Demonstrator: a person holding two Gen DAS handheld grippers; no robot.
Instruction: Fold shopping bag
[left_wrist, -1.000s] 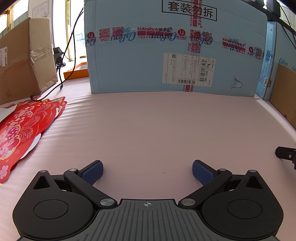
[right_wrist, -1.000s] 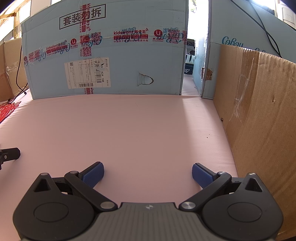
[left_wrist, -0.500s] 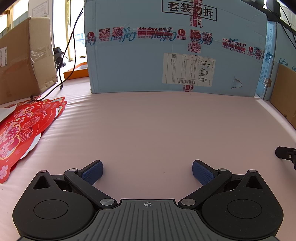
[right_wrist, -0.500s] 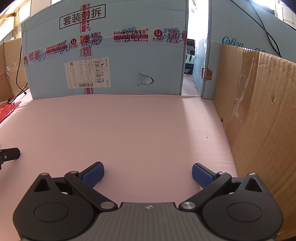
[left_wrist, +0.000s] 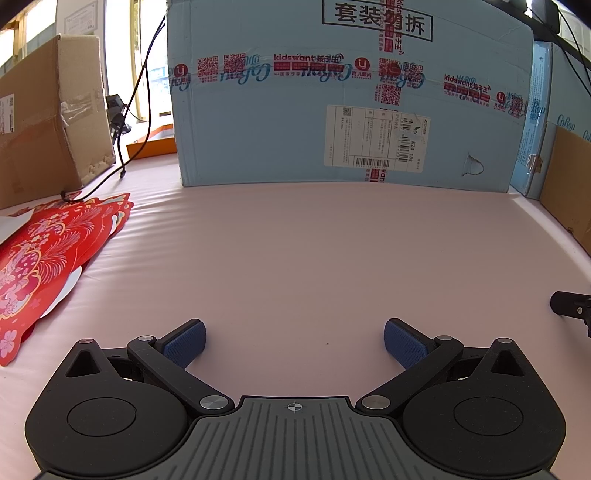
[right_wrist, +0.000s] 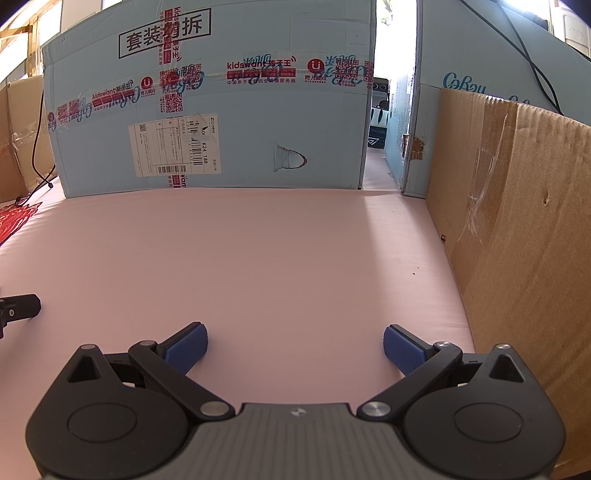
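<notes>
The red shopping bag with a floral print lies flat on the pink table at the far left of the left wrist view; a corner of it shows at the left edge of the right wrist view. My left gripper is open and empty, low over the table, to the right of the bag and apart from it. My right gripper is open and empty, low over the table, far right of the bag. Each gripper's tip shows in the other's view.
A large blue carton stands across the back of the pink table. A brown box and a black cable are at back left. A brown cardboard wall runs close along my right gripper's right side.
</notes>
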